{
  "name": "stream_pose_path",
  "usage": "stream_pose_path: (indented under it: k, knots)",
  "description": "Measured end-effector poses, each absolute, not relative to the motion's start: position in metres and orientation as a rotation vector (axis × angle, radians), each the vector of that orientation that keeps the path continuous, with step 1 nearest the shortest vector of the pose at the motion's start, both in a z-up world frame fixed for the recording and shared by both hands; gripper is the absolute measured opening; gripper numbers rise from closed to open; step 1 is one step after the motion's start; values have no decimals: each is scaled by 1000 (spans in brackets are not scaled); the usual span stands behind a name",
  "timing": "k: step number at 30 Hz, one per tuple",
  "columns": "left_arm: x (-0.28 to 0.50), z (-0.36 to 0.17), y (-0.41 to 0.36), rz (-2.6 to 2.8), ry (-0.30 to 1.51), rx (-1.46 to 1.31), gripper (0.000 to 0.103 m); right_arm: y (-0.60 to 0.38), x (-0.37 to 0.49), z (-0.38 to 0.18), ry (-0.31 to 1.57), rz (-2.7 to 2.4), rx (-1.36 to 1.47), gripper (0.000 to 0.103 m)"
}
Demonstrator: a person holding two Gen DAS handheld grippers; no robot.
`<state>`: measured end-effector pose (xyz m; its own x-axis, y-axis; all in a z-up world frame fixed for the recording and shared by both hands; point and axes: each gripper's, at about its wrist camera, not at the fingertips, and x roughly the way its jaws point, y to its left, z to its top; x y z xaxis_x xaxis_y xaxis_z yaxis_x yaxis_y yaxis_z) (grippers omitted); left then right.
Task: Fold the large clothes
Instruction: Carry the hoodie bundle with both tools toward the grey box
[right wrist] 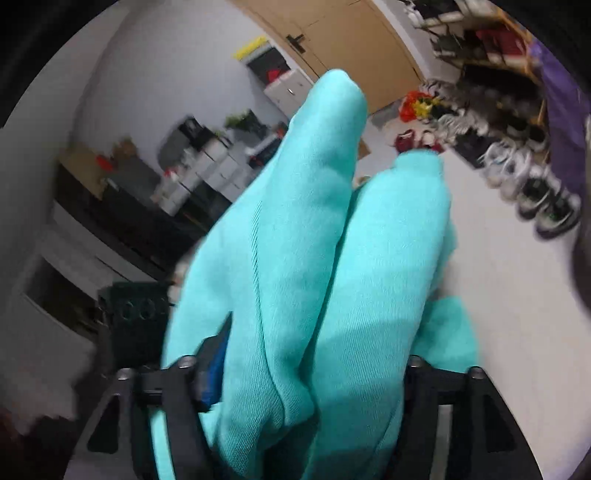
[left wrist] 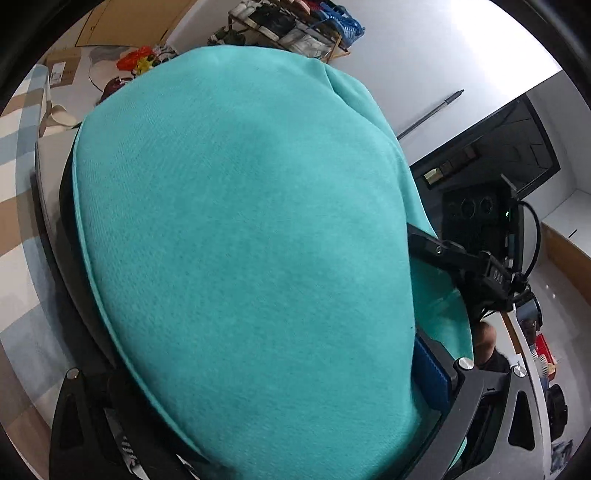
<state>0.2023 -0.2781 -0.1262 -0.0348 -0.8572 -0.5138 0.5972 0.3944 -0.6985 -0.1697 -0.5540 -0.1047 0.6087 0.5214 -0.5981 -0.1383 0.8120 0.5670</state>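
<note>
A teal garment (left wrist: 240, 240) fills the left wrist view. It lies draped over my left gripper (left wrist: 258, 280) and hides both fingertips. The finger bases stand wide apart, and the blue pad (left wrist: 432, 369) on the right finger shows its face bare beside the cloth. In the right wrist view the same teal garment (right wrist: 332, 240) is bunched in thick folds between the wide-set fingers of my right gripper (right wrist: 314, 302). Its left blue pad (right wrist: 216, 365) is partly uncovered. The right gripper (left wrist: 480, 273) also shows at the cloth's right edge, with a hand behind it.
Under the cloth lies a white surface (right wrist: 509, 295). A shoe rack (left wrist: 295, 26) and rows of shoes (right wrist: 517, 177) stand at the back. A dark low cabinet (left wrist: 498, 155) runs along the wall, near a wooden door (right wrist: 351, 40). A checked rug (left wrist: 18, 155) covers the floor on the left.
</note>
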Motion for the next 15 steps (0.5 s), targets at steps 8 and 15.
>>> stream_pose_path:
  k: [8,15]
  knots:
    - [176,-126,-291,-1123,1071,-197,102,-551,-200,-62,944,137,191,84]
    - [178,-123,-312,-1006,1088,-134,102,-501,-251,-18,871,91,69,83]
